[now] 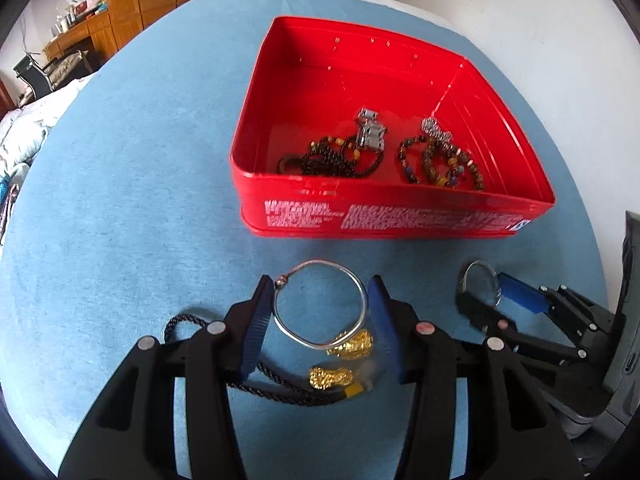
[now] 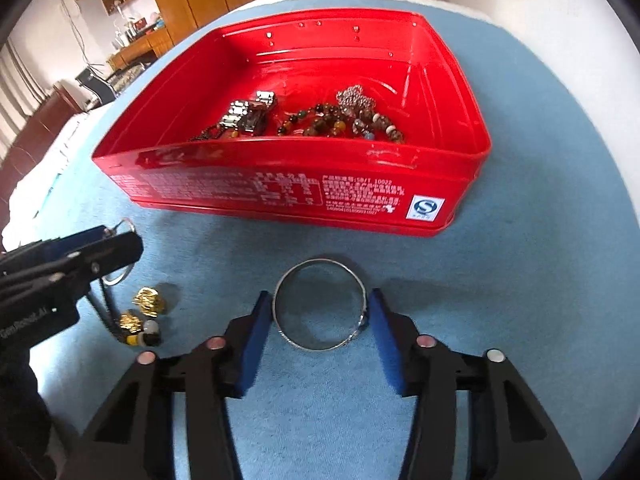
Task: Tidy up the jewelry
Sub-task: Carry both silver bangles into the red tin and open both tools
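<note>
While beads already lie in the tin, each gripper pinches a bangle; a gold charm remains outside.

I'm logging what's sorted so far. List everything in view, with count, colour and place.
tin: one, red, open, on the cloth
beaded bracelets: several, brown and mixed, in the tin's right side
bead strand: one, black, in the tin's left side
link piece: one, silver, in the tin
gold charms: two, on a black cord, outside the tin
left bangle: one, silver, between the left pads
right bangle: one, silver, between the right pads
cloth: one, blue
left gripper: black, blue pads
right gripper: same
</note>
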Demonstrator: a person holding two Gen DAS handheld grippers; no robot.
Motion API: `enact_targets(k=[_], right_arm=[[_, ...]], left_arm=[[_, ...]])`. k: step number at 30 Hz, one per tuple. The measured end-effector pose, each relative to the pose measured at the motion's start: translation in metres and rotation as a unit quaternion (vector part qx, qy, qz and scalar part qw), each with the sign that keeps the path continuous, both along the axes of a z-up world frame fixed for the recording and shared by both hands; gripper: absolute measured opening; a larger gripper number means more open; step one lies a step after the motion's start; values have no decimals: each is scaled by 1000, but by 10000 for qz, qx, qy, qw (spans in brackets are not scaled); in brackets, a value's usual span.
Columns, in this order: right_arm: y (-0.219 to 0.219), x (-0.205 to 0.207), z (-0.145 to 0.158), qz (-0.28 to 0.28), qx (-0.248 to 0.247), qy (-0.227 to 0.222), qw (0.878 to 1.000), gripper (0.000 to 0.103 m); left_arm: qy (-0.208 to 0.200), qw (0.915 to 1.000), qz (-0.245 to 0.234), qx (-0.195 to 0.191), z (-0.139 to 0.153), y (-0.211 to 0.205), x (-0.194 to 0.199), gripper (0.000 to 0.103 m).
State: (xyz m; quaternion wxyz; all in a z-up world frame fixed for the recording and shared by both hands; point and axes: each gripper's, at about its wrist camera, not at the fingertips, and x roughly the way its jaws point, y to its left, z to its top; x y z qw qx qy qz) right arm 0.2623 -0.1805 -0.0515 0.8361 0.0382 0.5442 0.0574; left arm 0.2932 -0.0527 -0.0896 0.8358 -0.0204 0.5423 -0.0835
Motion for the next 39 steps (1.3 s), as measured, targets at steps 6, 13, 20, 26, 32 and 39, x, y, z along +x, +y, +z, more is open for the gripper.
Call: enact_targets(k=[6,13,20,26,32,39], right_arm=[[-7,-4,4,-43,174,-25,9998,49],[-8,-15,22,26,336,-199,9992,49],[-7,-28,39,97,409,-378,9984,49],[-16,-36,64,73,527,-643,9965,49],[-23,-33,89,55,559,-841,9949,49],[-27,-3,116,-30,540,-1035,9932,49]], left_arm=[[34,10000,-4,6,0,7,3,47],[-143,9999,24,-49,10,12,-2,47],[-294,9995,37,-110,23,15,-14,47],[-479,9987,-3,-147,38,11,-27,47],[-638,9979,-42,-144,52,6,-24,47],[-844,9964,-2,-106,78,-2,0,47]])
